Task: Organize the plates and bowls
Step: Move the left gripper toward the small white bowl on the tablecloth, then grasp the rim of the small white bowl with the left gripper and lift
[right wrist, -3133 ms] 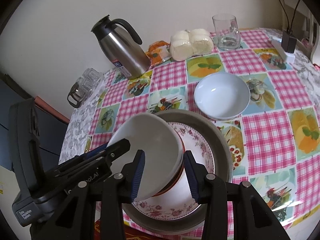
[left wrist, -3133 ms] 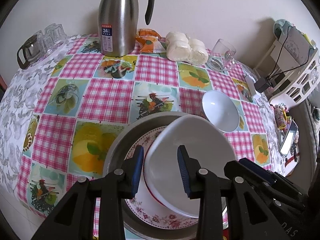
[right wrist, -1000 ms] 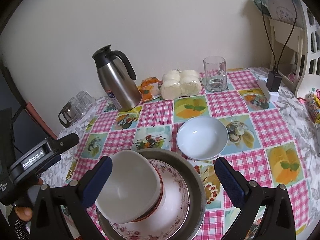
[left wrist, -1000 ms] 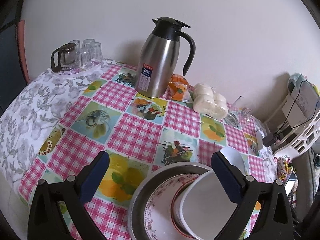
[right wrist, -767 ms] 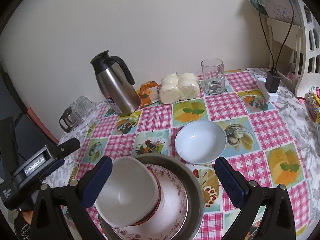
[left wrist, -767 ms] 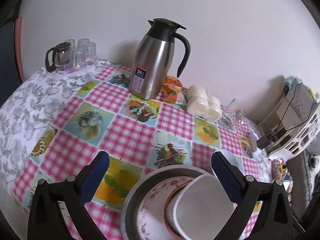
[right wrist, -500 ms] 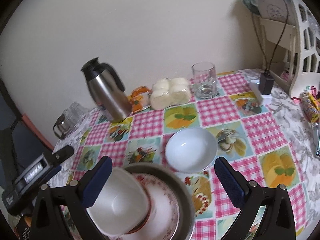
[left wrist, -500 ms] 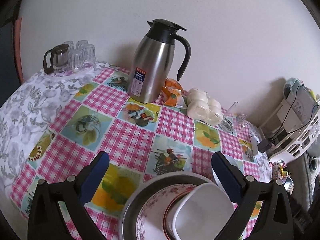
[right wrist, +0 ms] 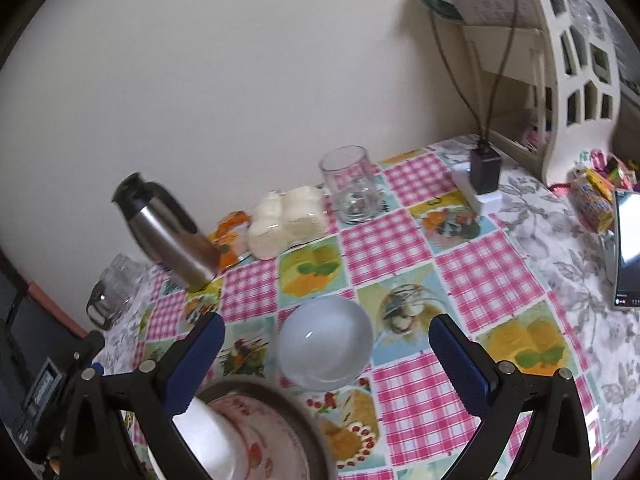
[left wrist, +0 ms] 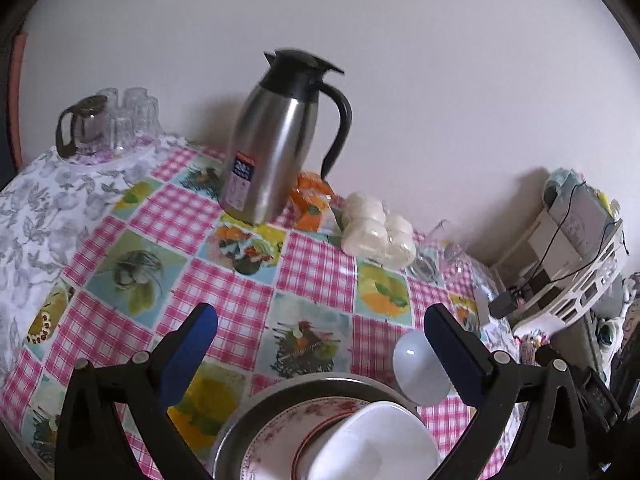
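Note:
A grey metal pan [left wrist: 280, 390] sits at the near table edge and holds a floral plate [left wrist: 276, 432]. On the plate a white bowl [left wrist: 376, 444] rests tilted in a red-rimmed bowl. My left gripper [left wrist: 318, 320] hangs open and empty above and behind the pan. A second white bowl [right wrist: 326, 342] stands alone on the checked cloth, just right of the pan [right wrist: 308, 436]. My right gripper [right wrist: 326, 330] is wide open, and this loose bowl appears between its fingers, farther off. The stacked white bowl [right wrist: 208, 444] shows at lower left there.
A steel thermos jug [left wrist: 272, 148], a packet of buns [left wrist: 376, 232] and a tray of glass cups [left wrist: 108, 120] line the far side. A glass tumbler [right wrist: 352, 184], a plugged adapter [right wrist: 484, 172], a white rack [right wrist: 560, 60] and a phone [right wrist: 628, 248] lie to the right.
Both grippers went from a narrow gap at the stacked white bowl to wide open and drew back. The right gripper has since swung right, centring the loose bowl.

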`<state>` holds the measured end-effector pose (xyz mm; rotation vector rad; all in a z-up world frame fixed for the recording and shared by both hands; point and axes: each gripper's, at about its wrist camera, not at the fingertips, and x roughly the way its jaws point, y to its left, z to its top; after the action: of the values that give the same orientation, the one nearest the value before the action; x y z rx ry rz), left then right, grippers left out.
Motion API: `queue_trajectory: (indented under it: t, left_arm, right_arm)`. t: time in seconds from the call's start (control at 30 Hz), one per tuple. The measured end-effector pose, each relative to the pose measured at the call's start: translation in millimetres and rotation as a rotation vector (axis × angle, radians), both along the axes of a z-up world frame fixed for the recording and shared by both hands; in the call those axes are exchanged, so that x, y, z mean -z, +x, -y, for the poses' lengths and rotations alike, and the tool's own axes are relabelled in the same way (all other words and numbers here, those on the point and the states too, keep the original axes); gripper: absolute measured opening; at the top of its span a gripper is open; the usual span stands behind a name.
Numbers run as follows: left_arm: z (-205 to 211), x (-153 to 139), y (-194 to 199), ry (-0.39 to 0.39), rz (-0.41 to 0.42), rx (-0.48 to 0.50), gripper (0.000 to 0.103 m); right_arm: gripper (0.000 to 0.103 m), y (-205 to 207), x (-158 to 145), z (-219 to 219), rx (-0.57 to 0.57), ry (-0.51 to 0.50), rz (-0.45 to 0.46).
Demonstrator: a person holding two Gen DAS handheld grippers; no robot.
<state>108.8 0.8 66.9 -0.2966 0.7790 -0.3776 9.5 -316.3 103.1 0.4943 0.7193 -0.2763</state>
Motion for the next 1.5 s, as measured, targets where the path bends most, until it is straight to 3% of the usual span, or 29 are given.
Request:
queue_trajectory:
  t: [0.13, 0.4, 0.7, 0.83, 1.0, 1.13, 1.33, 1.5]
  left_arm:
    - [16, 1, 8, 0.09, -0.049, 0.011, 0.103]
    - [40, 1, 12, 0.127, -0.112, 0.074, 0.103]
    - [96, 13, 37, 0.215, -0.299, 0.213, 0.103]
    - [123, 29, 42, 0.307, -0.37, 0.232, 0.102]
    - [151, 37, 47, 0.396, -0.39, 0.253, 0.101]
    - [167, 45, 52, 0.449, -0.415, 0.255, 0.082]
    - [185, 58, 60, 0.494, -0.441, 0.242, 0.081]
    - [194, 72, 68, 0.511, -0.475, 0.233, 0.072]
  right_arm:
    - [0.103, 5, 5, 18, 0.046, 0.012, -0.025]
    - [0.103, 7, 23, 40, 0.079, -0.001, -0.101]
    - [0.103, 17, 67, 52, 0.073, 0.053, -0.204]
    - [0.103, 21, 79, 47, 0.054, 0.058, -0.234]
    - [0.095, 25, 91, 45, 0.041, 0.083, -0.25]
    - [0.092, 28, 100, 42, 0.031, 0.101, -0.269]
    - [0.085, 36, 114, 37, 0.018, 0.122, -0.293]
    - [0.079, 41, 128, 37, 0.016, 0.154, -0.323]
